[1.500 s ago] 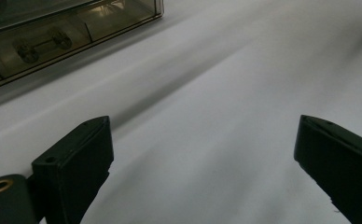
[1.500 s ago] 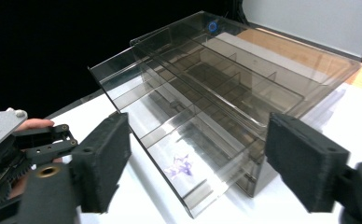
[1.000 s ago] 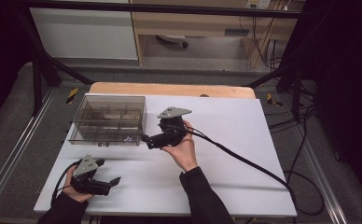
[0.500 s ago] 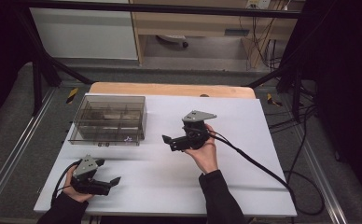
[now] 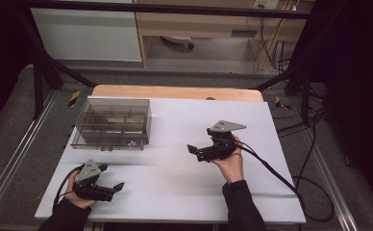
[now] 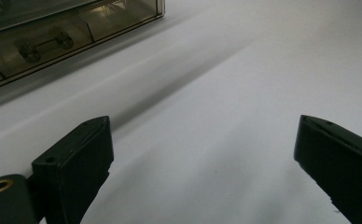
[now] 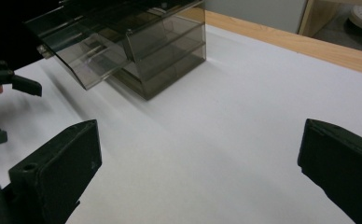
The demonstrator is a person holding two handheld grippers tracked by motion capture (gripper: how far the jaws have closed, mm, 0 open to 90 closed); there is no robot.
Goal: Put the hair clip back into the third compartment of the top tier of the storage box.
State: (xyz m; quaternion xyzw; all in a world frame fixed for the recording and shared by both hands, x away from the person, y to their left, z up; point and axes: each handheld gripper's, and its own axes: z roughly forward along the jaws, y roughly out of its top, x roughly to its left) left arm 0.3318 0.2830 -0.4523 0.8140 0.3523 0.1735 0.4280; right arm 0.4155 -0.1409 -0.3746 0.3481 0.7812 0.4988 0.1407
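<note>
A smoky clear compartment box (image 5: 110, 122) stands on the white table top (image 5: 175, 192), at its back left. My left gripper (image 5: 111, 177) rests low near the front left corner, held in a hand, its jaws wide open and empty. From the left gripper view, the box (image 6: 53, 32) lies ahead at upper left, beyond my open left gripper (image 6: 202, 163). My right gripper (image 5: 194, 152) hovers mid-table, right of the box, jaws pointing left and open. In the right gripper view, the box (image 7: 137, 46) stands well ahead of the open right gripper (image 7: 198, 163).
A wooden strip (image 5: 175, 91) edges the table's far side. A black cable (image 5: 271, 168) trails from the right gripper off the front right. The left gripper (image 7: 6, 81) shows at the left edge of the right gripper view.
My right gripper has drawn away from the box, moving right toward the middle of the table. The left gripper has stayed put.
</note>
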